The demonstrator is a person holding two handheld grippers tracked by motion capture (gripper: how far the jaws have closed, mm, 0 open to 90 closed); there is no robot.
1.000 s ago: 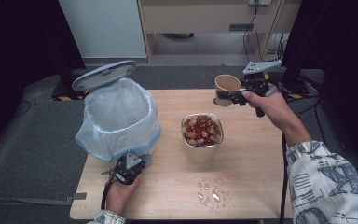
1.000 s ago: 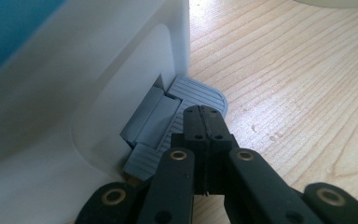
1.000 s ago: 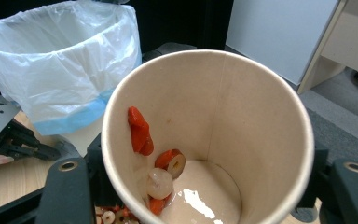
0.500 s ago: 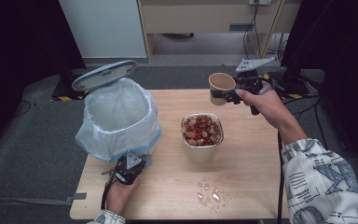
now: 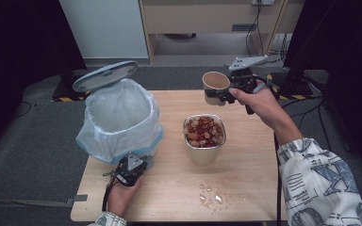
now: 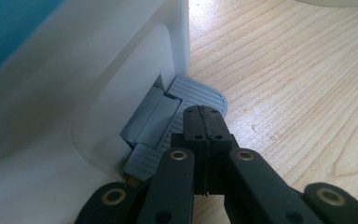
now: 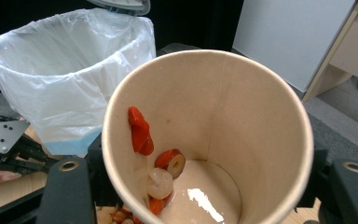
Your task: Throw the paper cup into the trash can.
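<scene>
Brown paper cup—my right gripper clamping it—has lifted toward the white-lined pedal bin, ready for dumping; my left gripper, shut, pins the grey pedal.

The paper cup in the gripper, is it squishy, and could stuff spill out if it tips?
Probably a bit squishy: the paper cup has thin walls, so the right gripper clamping its side could dent it. It likely feels light, with just a few fruit pieces and a little liquid inside. Tipped far, that would probably slide out.
</scene>
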